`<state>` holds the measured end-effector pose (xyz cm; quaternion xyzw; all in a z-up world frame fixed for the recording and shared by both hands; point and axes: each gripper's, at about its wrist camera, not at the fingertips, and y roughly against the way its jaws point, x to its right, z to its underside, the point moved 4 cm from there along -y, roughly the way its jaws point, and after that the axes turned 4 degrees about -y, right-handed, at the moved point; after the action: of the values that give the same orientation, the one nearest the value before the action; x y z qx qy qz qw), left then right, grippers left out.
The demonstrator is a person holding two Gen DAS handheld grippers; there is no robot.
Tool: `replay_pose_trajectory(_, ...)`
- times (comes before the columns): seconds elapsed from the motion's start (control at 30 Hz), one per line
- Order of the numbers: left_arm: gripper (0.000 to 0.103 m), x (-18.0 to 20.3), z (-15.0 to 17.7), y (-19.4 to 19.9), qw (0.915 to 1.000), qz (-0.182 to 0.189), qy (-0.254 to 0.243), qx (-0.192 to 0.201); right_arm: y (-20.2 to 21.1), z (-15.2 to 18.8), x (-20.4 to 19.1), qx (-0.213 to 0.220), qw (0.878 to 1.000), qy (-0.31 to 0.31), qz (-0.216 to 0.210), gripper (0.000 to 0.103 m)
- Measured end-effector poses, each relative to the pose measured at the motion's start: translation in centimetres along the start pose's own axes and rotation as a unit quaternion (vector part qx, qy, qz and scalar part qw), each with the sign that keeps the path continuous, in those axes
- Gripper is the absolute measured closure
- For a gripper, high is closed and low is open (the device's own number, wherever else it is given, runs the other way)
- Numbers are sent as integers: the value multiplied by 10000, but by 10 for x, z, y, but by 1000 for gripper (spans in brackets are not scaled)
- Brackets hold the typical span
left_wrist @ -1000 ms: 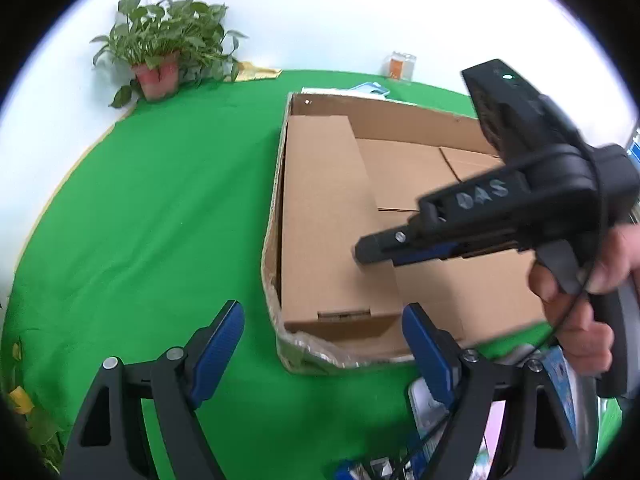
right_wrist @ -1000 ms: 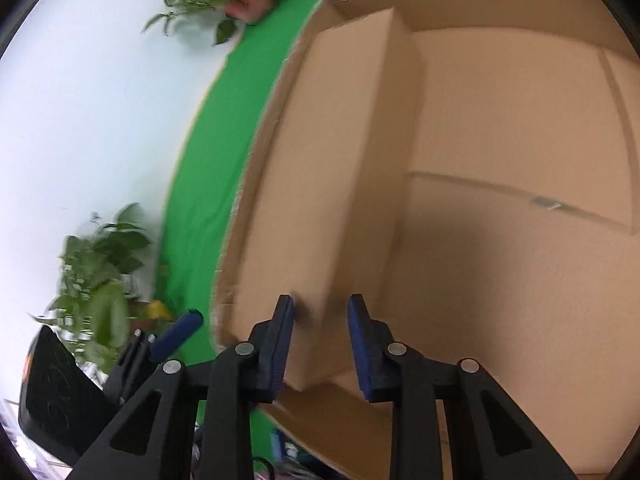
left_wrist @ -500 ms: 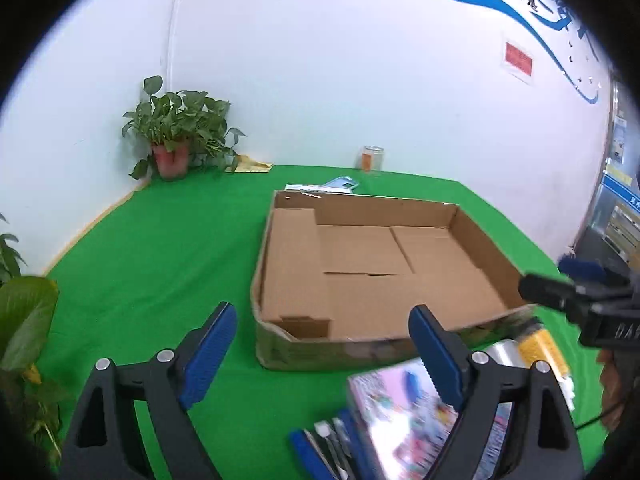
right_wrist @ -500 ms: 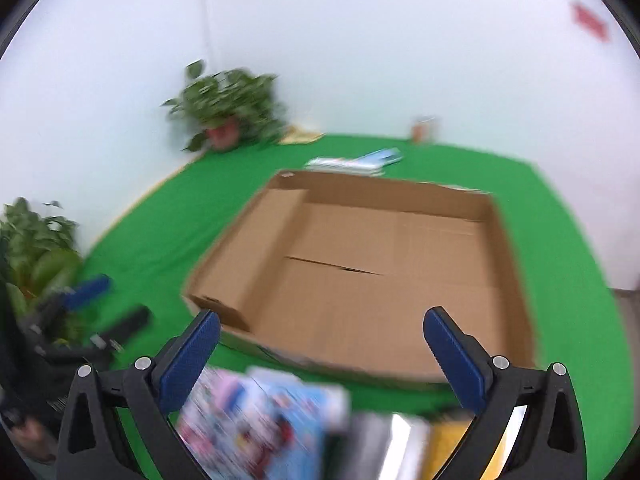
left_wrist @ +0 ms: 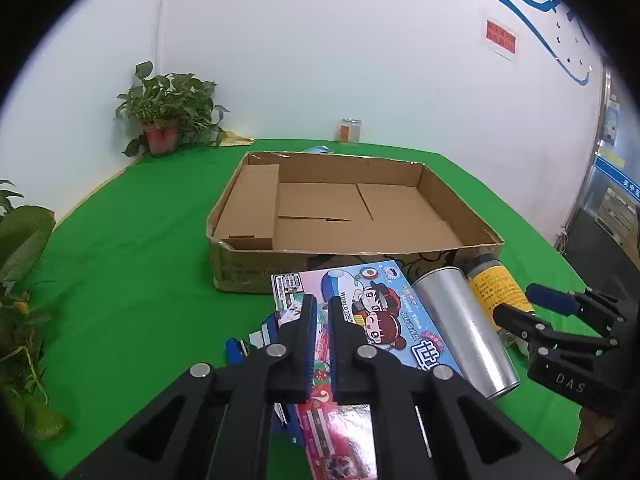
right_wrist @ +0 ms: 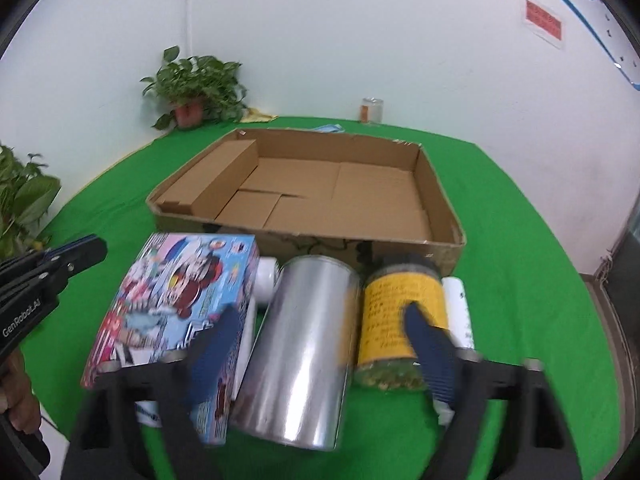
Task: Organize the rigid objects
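Observation:
An open cardboard tray [left_wrist: 456,200] [right_wrist: 440,188] sits on the green table with a long brown box [left_wrist: 250,208] [right_wrist: 224,176] inside along its left wall. In front lie a colourful cartoon box [left_wrist: 384,320] [right_wrist: 180,280], a silver can [left_wrist: 460,320] [right_wrist: 308,344], a yellow-labelled jar [left_wrist: 494,280] [right_wrist: 400,308] and a white bottle [right_wrist: 460,312]. My left gripper [left_wrist: 322,312] is nearly shut, empty, above the cartoon box. My right gripper [right_wrist: 320,344] is open above the silver can; it also shows in the left wrist view [left_wrist: 524,304].
A potted plant [left_wrist: 168,116] [right_wrist: 196,88] stands at the table's back left corner, more leaves [left_wrist: 20,264] at the left edge. A small glass jar [left_wrist: 351,131] [right_wrist: 371,110] stands by the back wall. Blue items [left_wrist: 248,340] lie under the cartoon box.
Both grippers have drawn back from the tray to the objects in front of it. My left gripper has closed from wide open to nearly shut. My right gripper stays open.

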<state>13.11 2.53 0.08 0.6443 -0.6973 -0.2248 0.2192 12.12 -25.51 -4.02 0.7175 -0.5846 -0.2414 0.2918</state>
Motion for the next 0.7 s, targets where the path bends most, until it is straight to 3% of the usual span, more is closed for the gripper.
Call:
replay_pose_trajectory(0.03, 54, 1, 1, -2, 10000, -41, 21, -80, -2, 1, -1, -45, 10000, -7, -41, 52)
replay_pose_trajectory(0.07, 9, 2, 1, -4, 9998, -78, 79, -170, -4, 2, -2, -63, 10000, -26, -61, 46)
replay_pose_trajectory(0.1, 0, 0, 1, -3, 9997, -111, 181, -139, -4, 3, -2, -53, 9999, -48, -78, 21)
replay_pose_trajectory(0.13, 1, 0, 2, 0, 9996, -95, 257, 4, -4, 3, -1, -18, 9999, -66, -99, 7)
replay_pose_trajectory(0.17, 1, -2, 3, 2, 9993, -60, 329, 147, -1, 3, 0, 102, 9998, -82, -114, 1)
replay_pose_trajectory(0.3, 1, 0, 6, -2, 9994, 97, 321, 79, 0, 3, 1, 218, 9997, 29, 60, 0)
replay_pose_trajectory(0.47, 1, -1, 13, -14, 9991, 146, 326, -243, -6, 5, 3, 148, 9999, -30, -48, 0)
replay_pose_trajectory(0.7, 1, 0, 20, -18, 9963, 503, 502, -483, -7, 4, -2, 134, 9994, 75, -303, 1)
